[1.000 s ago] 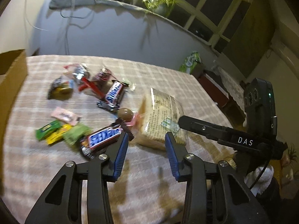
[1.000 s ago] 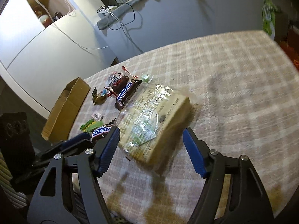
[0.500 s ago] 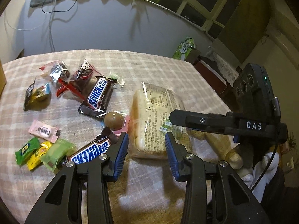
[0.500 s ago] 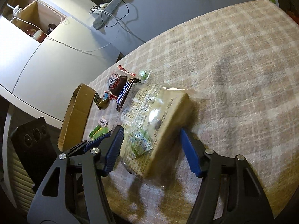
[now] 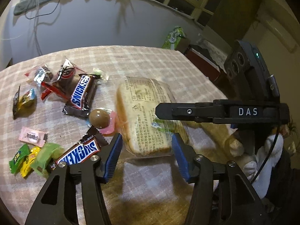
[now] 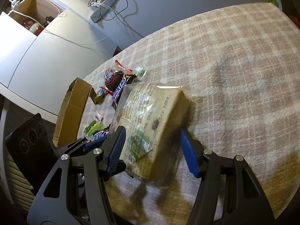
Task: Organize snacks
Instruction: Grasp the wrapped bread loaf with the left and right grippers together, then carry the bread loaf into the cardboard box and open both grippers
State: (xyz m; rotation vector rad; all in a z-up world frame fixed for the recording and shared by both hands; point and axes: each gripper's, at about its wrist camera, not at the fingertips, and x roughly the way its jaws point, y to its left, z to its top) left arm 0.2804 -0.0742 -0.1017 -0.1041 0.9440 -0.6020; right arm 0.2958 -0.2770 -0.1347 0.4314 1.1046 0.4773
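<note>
Lying on the checked tablecloth [image 5: 142, 60], the wrapped bread loaf [image 5: 148, 116] is the centre. Left of it are two Snickers bars [image 5: 82, 93] and small candies. The left gripper [image 5: 145, 151] straddles its near end, jaws opening, not pressing. The right gripper [image 6: 151, 148] spans the loaf; a firm grip I cannot tell.

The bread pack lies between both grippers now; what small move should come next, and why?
Probably close the right gripper a little more on the bread pack. Its pads flank the pack's near end, and no firm press shows yet. The left gripper is opening around the same pack, so it cannot carry it. The cardboard box waits beside the candies.
</note>
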